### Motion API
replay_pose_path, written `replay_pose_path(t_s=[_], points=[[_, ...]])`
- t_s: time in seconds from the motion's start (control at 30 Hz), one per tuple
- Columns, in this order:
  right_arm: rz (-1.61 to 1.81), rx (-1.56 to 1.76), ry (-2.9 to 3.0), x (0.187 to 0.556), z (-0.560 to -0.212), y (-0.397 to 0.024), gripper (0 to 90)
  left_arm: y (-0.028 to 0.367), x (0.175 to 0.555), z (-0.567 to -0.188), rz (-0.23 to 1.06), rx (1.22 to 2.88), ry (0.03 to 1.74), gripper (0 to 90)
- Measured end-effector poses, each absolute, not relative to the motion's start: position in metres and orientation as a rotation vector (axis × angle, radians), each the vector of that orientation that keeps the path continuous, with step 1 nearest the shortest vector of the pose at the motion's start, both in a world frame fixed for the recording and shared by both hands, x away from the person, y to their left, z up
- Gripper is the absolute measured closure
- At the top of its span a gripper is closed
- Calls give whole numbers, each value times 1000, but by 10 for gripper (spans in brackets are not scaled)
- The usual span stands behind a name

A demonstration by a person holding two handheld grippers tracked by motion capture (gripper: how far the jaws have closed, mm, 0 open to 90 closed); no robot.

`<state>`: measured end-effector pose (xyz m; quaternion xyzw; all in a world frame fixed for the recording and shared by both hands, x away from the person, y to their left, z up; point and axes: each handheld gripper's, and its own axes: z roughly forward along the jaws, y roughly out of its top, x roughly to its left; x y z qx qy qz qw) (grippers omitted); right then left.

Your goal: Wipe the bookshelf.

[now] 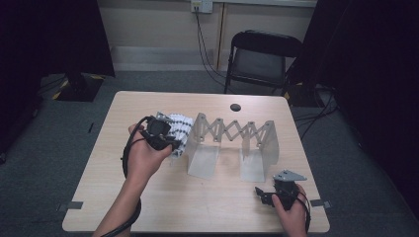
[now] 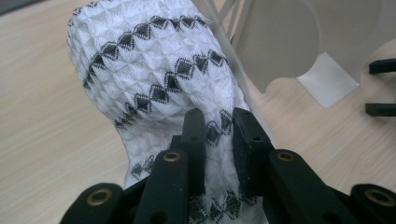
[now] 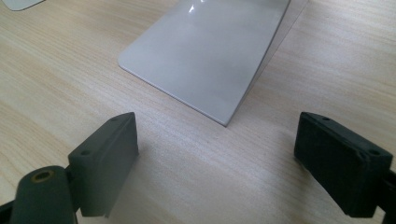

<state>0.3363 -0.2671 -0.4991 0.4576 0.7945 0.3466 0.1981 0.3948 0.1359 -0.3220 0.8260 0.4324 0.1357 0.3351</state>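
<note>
My left gripper pinches a bunched fold of a white waffle-knit towel with rows of black diamonds; both pads press into the cloth, and the rest of it balloons out past the jaws toward twelve o'clock in the left gripper view. In the high view my left hand holds that gripper above the table at about nine o'clock from the table's middle, and the towel bulges out of the jaws toward two o'clock, right beside the left upright of a grey folding rack with a scissor lattice between its two end panels. Whether the cloth touches that panel I cannot tell.

My right gripper sits low at about five o'clock on the table, my right hand wrapped around it. Its jaws are spread wide with nothing between them, only bare wood. In the right gripper view the flat grey foot of the rack lies on the table at twelve o'clock, just beyond the fingertips and apart from them
</note>
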Motion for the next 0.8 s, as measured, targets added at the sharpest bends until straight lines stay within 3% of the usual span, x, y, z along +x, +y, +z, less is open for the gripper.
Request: replay_pose_path(t_s=[0.13, 0.8], points=[[969, 1280, 2222, 336, -499, -267, 130, 134, 394, -317, 359, 2163, 1121, 761], [972, 1276, 2228, 336, -499, -267, 128, 131, 396, -381, 265, 2173, 1167, 762]])
